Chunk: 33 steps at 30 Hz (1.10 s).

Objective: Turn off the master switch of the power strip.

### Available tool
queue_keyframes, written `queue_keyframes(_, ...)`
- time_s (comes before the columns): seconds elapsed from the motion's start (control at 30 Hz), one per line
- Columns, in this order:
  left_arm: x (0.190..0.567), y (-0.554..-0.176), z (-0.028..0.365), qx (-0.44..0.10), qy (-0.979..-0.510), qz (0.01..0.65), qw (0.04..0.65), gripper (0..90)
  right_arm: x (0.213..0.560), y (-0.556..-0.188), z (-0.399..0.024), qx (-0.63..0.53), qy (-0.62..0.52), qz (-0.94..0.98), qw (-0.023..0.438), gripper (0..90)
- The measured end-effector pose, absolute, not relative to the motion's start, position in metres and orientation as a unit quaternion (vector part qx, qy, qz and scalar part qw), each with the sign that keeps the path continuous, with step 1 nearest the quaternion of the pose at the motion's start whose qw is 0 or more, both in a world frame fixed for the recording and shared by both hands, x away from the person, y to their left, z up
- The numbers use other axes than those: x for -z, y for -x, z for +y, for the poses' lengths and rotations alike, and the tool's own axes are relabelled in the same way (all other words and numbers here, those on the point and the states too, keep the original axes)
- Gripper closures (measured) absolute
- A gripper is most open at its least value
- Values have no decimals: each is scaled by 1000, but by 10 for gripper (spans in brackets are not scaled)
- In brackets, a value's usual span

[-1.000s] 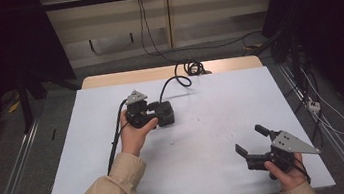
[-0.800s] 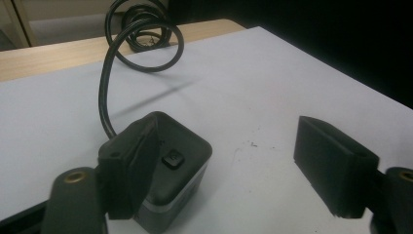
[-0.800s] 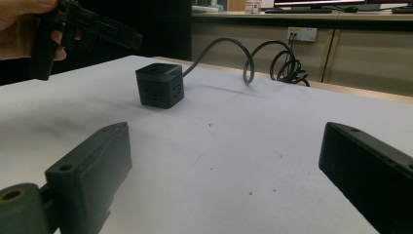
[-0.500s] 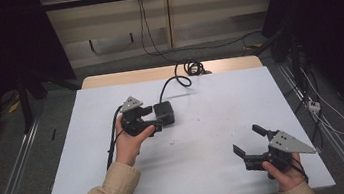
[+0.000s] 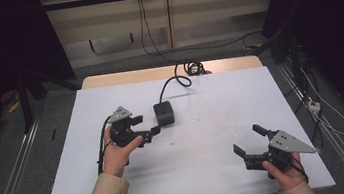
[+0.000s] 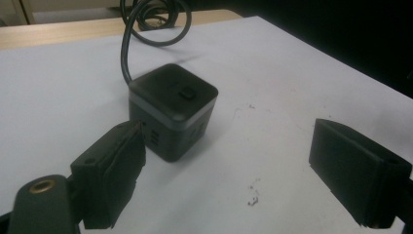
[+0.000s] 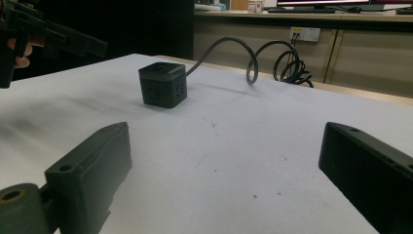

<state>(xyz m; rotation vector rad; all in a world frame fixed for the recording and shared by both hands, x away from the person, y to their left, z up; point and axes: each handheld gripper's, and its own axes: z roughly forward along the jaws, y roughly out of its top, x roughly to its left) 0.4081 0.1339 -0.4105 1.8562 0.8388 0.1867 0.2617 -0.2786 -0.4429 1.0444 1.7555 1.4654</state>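
Sitting now: the black cube socket (image 5: 164,113) rests upright on the white worktop (image 5: 220,171), a little left of centre, nearer the far edge than the near one.
Cord: its black cable (image 5: 174,82) rises from the far side and runs to a coil at the far edge of the worktop.
Change: a second ago the left tool (image 5: 144,126) was closed around the cube; its jaws have just been opening, and the hand has drawn back toward the left, leaving the cube free.
Left tool state: released, jaws spread wide, with nothing between the pads; the cube stands just beyond the tips.
Meaning: I judge the cube has been set down and let go, so this placing step looks finished and the hand is clearing away.
Right tool: the right tool (image 5: 247,143) hovers near the worktop's near right corner, jaws spread and empty, well apart from the cube, in the same place as a second ago.
Left gripper view adds: the cube's top face with a small button (image 6: 185,92), a paler band below the top, and slots on the side facing the jaw; the near jaw seems just short of that side, though contact is hard to rule out from this angle.
Right gripper view adds: socket holes on two side faces of the cube (image 7: 163,90), the cable's arch and coil (image 7: 292,66), and wall outlets behind.
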Motion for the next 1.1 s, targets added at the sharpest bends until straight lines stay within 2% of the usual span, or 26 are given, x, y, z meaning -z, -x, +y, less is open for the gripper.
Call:
queue_keyframes(0.6,429,-383,176,-84,-767,361,523,126,443,-261,-279,-554,-396,664,309,44)
queue_keyframes(1.1,431,-364,208,-103,-764,368,520,124,444,-261,-280,-553,-398,665,308,44)
